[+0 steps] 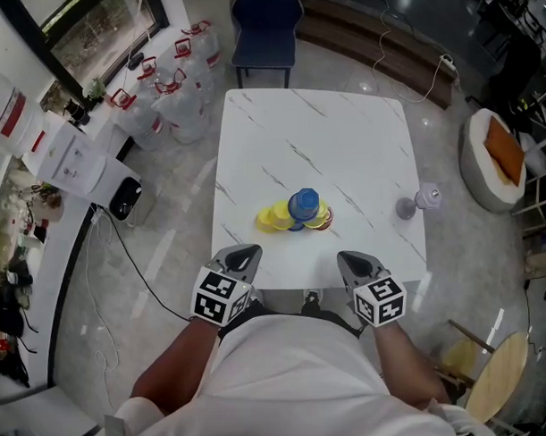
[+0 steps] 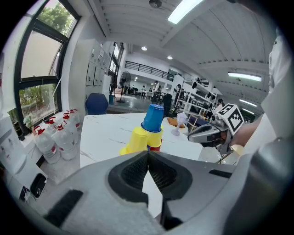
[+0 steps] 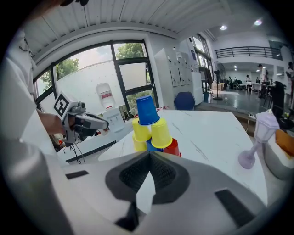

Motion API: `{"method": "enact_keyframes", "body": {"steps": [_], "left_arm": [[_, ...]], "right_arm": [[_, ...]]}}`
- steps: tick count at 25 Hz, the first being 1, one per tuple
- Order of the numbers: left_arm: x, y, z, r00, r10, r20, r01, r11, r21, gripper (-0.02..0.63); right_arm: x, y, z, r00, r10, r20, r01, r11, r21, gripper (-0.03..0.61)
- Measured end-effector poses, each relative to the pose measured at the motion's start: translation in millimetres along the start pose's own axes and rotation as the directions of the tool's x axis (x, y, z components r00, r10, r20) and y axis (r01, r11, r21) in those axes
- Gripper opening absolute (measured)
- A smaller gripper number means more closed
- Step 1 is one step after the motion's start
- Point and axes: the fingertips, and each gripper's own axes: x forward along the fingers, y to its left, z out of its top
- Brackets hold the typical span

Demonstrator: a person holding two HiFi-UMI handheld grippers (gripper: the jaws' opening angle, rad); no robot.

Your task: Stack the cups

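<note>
Closest in, the left gripper (image 1: 246, 254) and the right gripper (image 1: 349, 257) are held at the near edge of the counter (image 1: 342, 139), one on each side of the body. Both pairs of jaws are seen clenched tip to tip, with nothing caught between them.

Out past them, at mid-counter and well apart from both grippers, the cups (image 1: 297, 214) are found built into a little pyramid. A red cup (image 3: 173, 148) is set in the base row, yellow cups (image 3: 161, 133) are perched above, and a blue cup (image 1: 304, 203) is crowned upside down on top.

Light, thin-walled plastic is judged here, easily squashed and easily toppled. A gentle pinch across the side wall of the top cup, lifted straight up, would be called for if anything is to be moved.

Both grippers are angled downward and pointed toward the pyramid, with forearms tucked in close and neither one extended.

Further right, a stemmed purple goblet (image 1: 414, 203) is stood alone near the edge. Beyond the far side, a blue chair (image 1: 266, 30) is drawn up.
</note>
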Motion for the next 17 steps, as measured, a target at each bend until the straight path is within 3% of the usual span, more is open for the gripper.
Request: {"method": "enact_keyframes", "body": {"steps": [17], "left_arm": [[-1.5, -1.0, 5.4, 1.0, 0.002, 0.009, -0.002, 1.0, 0.004, 0.006]], "right_arm": [[-0.9, -1.0, 6.0, 1.0, 0.007, -0.004, -0.008, 1.0, -0.023, 0.005]]}}
